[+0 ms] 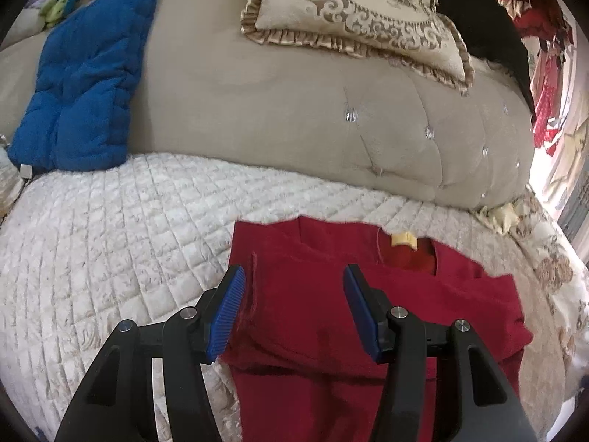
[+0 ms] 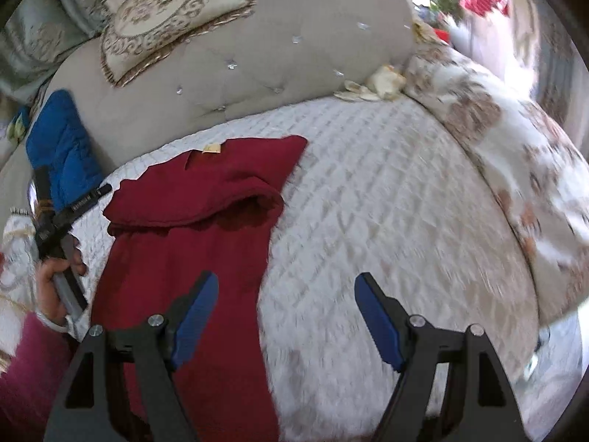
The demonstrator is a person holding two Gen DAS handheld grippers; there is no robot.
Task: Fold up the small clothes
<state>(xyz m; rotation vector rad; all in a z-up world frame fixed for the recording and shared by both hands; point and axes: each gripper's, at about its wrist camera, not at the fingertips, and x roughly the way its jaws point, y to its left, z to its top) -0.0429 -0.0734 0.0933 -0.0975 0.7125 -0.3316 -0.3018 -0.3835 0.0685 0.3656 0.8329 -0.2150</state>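
Lying flat on the white quilted bedspread [image 1: 110, 228] is a dark red garment [image 1: 331, 313], its neckline with a small yellow label [image 1: 404, 238] turned toward the beige tufted headboard cushion [image 1: 294, 110], and its sleeves folded in across the body so that a rolled fold runs across the chest. The left claw [image 1: 292, 309] hangs over the left part of the garment with its blue ribbed pads [image 1: 230, 313] spread wide apart and nothing between them; whether the pads touch the cloth cannot be told. The right claw [image 2: 285, 318] is likewise spread open and empty, its left pad over the garment's right edge and its right pad over bare bedspread. From the right wrist view the left hand [image 2: 55, 283] grips the handle of its tool at the garment's left side. A blue quilted cushion [image 1: 84, 81] leans against the headboard cushion at the left, an ornate beige pillow with a ruffled edge [image 1: 353, 11] rests on top of it, and a floral coverlet [image 2: 515, 154] drapes the bed's right side. The right wrist view is blurred.
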